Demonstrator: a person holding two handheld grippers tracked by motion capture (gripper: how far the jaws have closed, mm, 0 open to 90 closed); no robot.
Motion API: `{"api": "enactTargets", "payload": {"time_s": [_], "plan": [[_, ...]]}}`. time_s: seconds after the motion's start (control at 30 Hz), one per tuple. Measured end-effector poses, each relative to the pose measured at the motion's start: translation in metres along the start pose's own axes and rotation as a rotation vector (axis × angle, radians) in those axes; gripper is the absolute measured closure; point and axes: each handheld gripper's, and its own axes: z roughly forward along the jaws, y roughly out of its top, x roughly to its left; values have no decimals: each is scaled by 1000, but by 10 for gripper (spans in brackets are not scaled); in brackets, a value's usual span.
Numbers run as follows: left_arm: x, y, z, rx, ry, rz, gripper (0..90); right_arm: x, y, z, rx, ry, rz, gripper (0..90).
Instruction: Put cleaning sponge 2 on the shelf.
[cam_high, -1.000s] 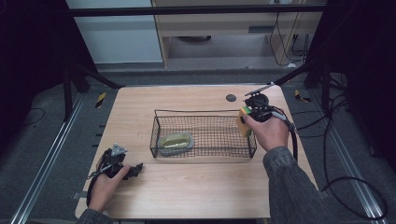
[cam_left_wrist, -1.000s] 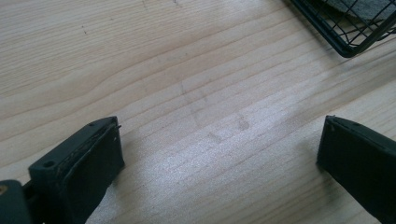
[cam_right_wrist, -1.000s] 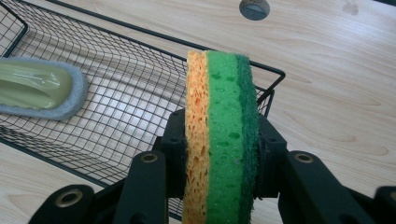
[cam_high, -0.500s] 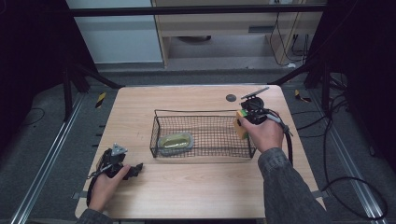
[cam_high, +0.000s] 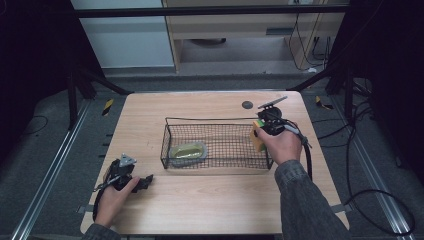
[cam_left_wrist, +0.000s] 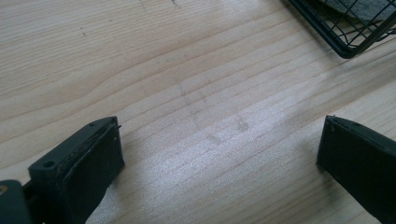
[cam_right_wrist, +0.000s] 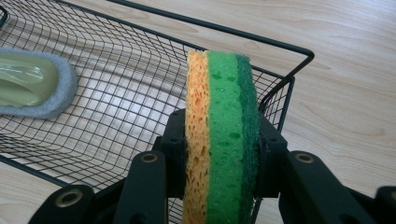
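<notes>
At the right end of the wire basket (cam_high: 216, 145), the right gripper (cam_high: 259, 133) has its jaws clamped tight on a sponge (cam_right_wrist: 222, 135), which stands on edge between them with an orange layer on one side, bright green in the middle and a dark green scrubby layer on the other. From the right gripper view the sponge sits just over the basket's right-hand corner, with the mesh floor below and behind it, so it's up at the rim and not lying inside. Further left in the basket there's a grey-edged pad with a pale green top (cam_high: 188, 150), lying flat on the mesh, well apart from the sponge. Over at the near left of the tabletop (cam_high: 210, 200), the left gripper (cam_high: 145, 181) rests low on the wood, jaws spread wide with nothing between them, just bare wood grain. A corner of the basket pokes into the left gripper view's top right. A small dark round spot (cam_high: 247, 105) sits on the tabletop beyond the basket.
</notes>
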Motion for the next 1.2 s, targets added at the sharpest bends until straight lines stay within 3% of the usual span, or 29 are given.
{"api": "enactTargets", "payload": {"time_s": [0.8, 1.2], "plan": [[0, 0, 0, -1, -1, 5, 0, 5, -3, 20, 39, -7, 15, 640], [0, 1, 1, -3, -1, 7, 0, 0, -9, 31, 63, -24, 25, 638]]}}
